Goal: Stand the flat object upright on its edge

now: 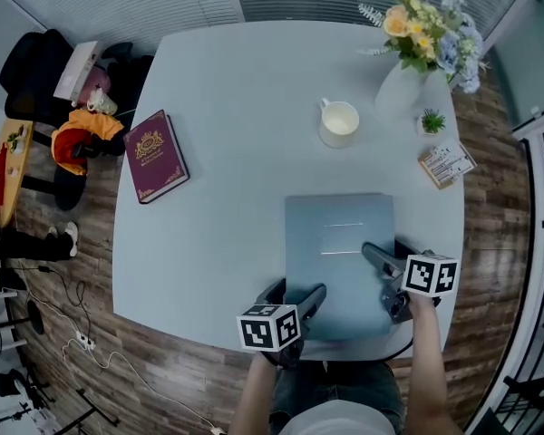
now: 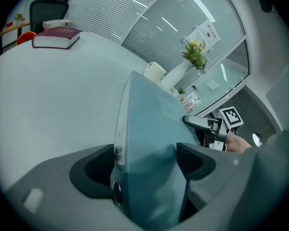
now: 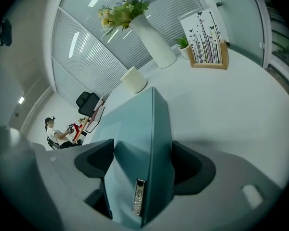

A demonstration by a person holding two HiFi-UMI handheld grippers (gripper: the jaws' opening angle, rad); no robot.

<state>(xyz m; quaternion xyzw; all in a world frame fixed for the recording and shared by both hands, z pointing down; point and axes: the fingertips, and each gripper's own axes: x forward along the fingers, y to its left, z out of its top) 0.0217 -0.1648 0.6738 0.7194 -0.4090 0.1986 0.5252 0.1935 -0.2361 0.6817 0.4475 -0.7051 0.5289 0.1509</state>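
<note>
A closed grey-blue laptop lies on the pale round table, near its front edge. My left gripper holds the laptop's near left corner, and my right gripper holds its right side. In the left gripper view the laptop's edge fills the gap between the jaws of the left gripper. The right gripper view shows the right gripper clamped on the laptop's side the same way. From above the lid looks nearly flat; I cannot tell how far the near edge is off the table.
A maroon book lies at the table's left. Behind the laptop stand a white cup, a white vase of flowers, a small potted plant and a card stand. A cluttered chair stands left of the table.
</note>
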